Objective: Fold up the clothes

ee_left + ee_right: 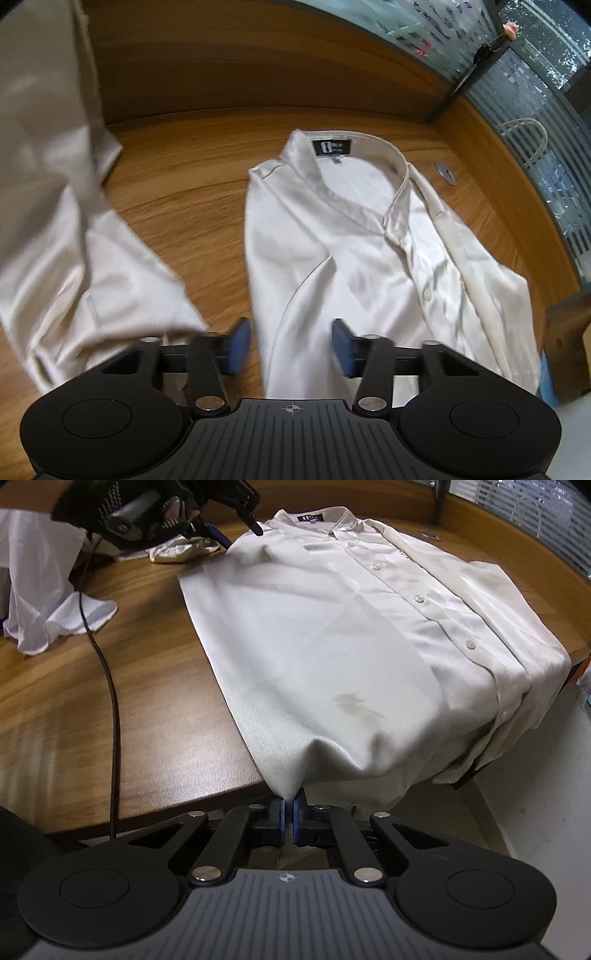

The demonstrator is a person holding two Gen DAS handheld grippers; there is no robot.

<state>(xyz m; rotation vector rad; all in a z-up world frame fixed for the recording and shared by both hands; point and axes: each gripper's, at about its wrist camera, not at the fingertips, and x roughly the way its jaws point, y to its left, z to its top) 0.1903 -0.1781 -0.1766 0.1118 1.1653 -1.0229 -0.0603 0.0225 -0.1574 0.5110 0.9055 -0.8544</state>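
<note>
On the wooden worktop point(110, 686), a white satin button-up shirt point(332, 635) is lying flat. Right hand-held gripper point(289, 818) is pinching its hem corner; left hand-held gripper point(290, 345) is hovering open over the shirt's edge.

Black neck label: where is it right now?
In the left wrist view, the black neck label sits inside the collar of the white shirt, at its far end on the wooden table.

Wooden desk point(74, 686) with wooden back panel point(240, 66), beside striped glass windows point(535, 122).
</note>
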